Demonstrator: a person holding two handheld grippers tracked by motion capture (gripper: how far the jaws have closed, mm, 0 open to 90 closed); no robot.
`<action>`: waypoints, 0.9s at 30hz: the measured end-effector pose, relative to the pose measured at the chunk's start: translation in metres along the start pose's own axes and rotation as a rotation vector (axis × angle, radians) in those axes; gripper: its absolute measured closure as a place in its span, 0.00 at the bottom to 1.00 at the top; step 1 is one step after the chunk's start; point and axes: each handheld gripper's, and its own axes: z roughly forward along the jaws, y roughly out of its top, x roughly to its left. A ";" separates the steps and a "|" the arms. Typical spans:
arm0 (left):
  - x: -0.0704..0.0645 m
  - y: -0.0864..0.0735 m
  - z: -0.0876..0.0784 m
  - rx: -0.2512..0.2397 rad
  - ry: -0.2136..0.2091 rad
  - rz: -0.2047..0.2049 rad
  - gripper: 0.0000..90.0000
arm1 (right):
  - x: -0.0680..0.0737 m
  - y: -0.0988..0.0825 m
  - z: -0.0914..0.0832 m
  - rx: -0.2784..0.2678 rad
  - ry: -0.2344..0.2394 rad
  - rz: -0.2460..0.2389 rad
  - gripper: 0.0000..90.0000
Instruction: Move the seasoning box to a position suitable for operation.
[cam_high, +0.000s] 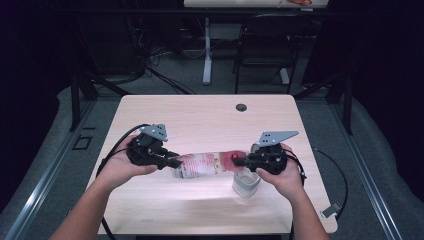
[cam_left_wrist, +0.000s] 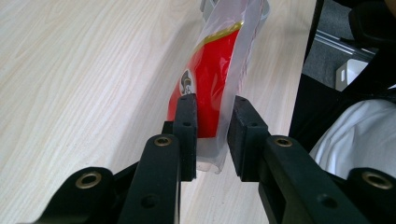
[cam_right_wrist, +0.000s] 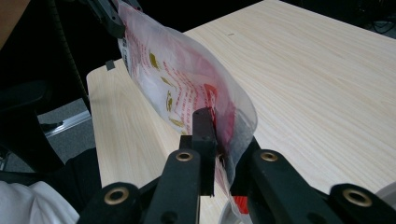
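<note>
Ideally, with the red-and-clear snack pouch stretched above the surface's 6 o'clock edge, clamped by left tool and right tool, pull evenly toward the clear cup.

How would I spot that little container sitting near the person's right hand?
On the pale wooden table, look at its near right part, just under the right gripper. The clear plastic cup stands there, below the red-and-white printed bag; it is see-through and unprinted.

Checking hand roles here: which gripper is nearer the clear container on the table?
Right. The right gripper holds the pouch end directly above the clear container; the left gripper grips the pouch's far end, well aside.
</note>
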 end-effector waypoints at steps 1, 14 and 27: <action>0.000 0.000 0.000 0.000 0.001 0.000 0.83 | 0.000 0.000 0.000 0.002 -0.001 -0.001 0.93; 0.000 0.006 -0.002 0.017 -0.002 0.008 0.83 | -0.003 -0.003 -0.007 0.038 -0.036 -0.014 0.90; -0.002 0.015 -0.005 0.017 -0.001 0.016 0.83 | -0.005 -0.006 -0.009 0.058 -0.031 -0.012 0.97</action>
